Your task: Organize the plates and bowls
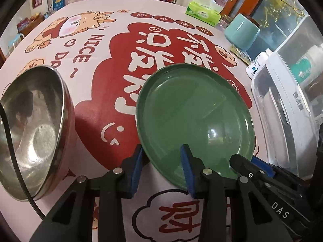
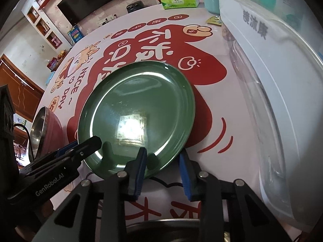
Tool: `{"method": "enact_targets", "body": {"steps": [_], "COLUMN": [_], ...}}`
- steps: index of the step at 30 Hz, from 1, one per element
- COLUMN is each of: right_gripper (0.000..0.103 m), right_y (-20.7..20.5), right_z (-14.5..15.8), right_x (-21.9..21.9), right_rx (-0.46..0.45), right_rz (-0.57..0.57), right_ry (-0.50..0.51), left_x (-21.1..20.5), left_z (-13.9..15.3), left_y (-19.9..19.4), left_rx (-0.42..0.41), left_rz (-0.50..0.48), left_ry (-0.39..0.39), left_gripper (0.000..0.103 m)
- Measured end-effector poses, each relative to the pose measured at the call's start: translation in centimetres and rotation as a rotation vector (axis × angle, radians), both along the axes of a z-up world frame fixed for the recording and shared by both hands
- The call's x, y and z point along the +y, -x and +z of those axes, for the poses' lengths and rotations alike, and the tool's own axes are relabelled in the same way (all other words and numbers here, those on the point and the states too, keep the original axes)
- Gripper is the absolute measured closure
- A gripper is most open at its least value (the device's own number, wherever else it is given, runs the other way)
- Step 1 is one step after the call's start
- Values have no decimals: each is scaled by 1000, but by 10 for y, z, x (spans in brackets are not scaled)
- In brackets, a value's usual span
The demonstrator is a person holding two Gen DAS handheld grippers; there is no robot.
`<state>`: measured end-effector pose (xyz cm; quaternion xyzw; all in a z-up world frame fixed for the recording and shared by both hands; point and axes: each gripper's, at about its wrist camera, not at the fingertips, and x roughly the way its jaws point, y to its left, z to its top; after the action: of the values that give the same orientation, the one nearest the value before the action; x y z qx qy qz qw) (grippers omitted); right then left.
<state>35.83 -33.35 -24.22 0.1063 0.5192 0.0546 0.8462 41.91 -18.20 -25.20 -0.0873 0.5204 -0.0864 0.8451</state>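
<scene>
The near rim of the round green plate (image 1: pixel 193 117) is hidden behind blue pads, so contact there is hard to judge. The left gripper (image 1: pixel 161 169) and right gripper (image 2: pixel 162 169) each straddle that rim, jaws narrowed, one finger over and one outside; whether they pinch, I cannot tell. The glossy plate lies on the red-and-white printed tablecloth (image 1: pixel 105 104), beside a steel-lined red bowl (image 1: pixel 34 129) and a white dish rack (image 2: pixel 272 92).

a printed tablecloth (image 1: pixel 105 100) in red and white, with a cartoon figure and the words "nice day", covers the table. at its far edge lie a green tissue box (image 1: pixel 202 13) and a teal jar (image 1: pixel 241 31). a white bottle (image 1: pixel 257 64) stands near the jar.
</scene>
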Motion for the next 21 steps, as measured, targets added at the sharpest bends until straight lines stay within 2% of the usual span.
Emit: {"method": "enact_targets", "body": {"steps": [3, 8, 21], "right_gripper": [78, 79, 82], "right_y": [0, 0, 5], "right_z": [0, -1, 6], "right_x": [-1, 0, 0], "right_rx": [-8, -14, -24], "right_rz": [0, 0, -1], "right_ry": [13, 18, -38], "left_x": [-1, 2, 10], "left_z": [0, -1, 3], "left_y": [0, 0, 6], "left_rx": [-13, -18, -18], "left_rz": [-7, -8, 24], "left_ry": [-15, -25, -21], "left_gripper": [70, 77, 77]}}
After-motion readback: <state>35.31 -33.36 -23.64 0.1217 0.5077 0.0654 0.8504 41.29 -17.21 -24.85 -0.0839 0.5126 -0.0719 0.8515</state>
